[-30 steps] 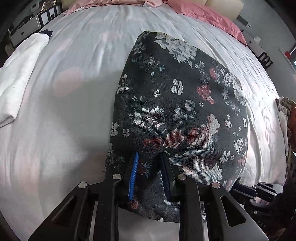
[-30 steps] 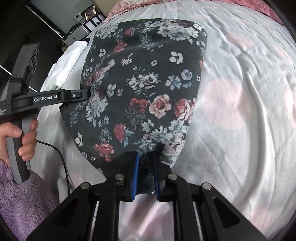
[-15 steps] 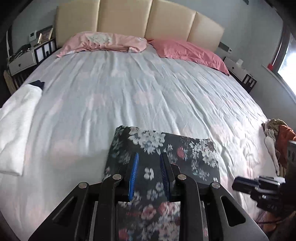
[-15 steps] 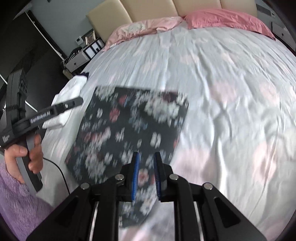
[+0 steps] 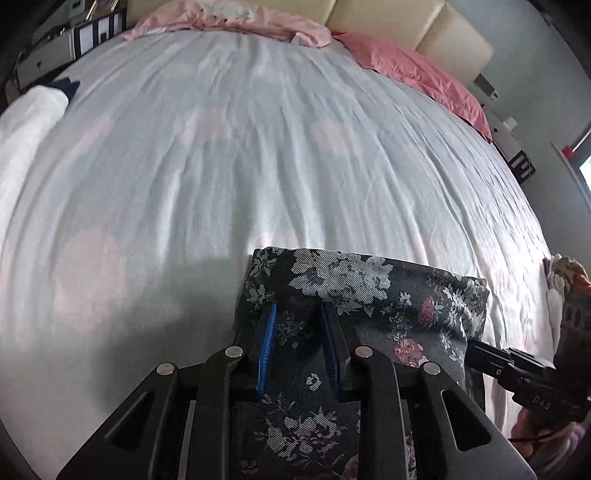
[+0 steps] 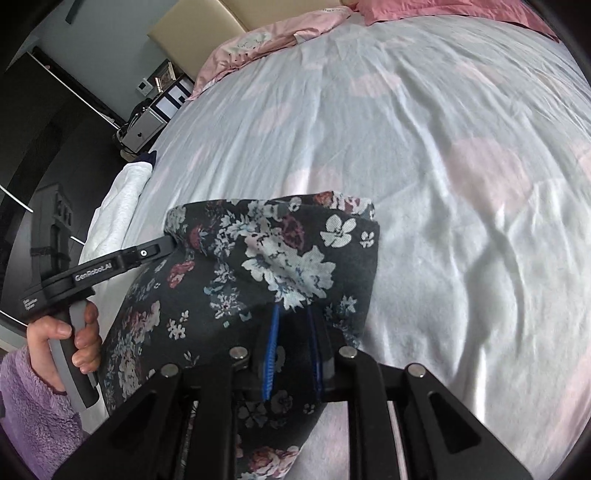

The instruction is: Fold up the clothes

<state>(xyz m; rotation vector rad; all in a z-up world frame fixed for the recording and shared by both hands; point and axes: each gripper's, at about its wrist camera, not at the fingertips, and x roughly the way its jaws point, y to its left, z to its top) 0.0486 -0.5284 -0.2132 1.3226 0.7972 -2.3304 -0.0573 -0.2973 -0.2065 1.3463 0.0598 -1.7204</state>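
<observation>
Left wrist view: white bed sheet [image 5: 258, 155] spread wide; dark floral garment [image 5: 369, 291] lying folded at its near edge. Left gripper [image 5: 298, 332] and right gripper [image 6: 293, 334] each clamped on a near corner of the cloth.

A bed [image 5: 258, 147] is covered by a pale sheet printed with faint pink patches. At its head, two pink pillows [image 5: 417, 74] are laid against a beige padded headboard [image 5: 406, 22]. A white folded cloth [image 5: 26, 125] is seen on the bed's left edge, and a nightstand [image 6: 147, 125] is placed beside the bed.
</observation>
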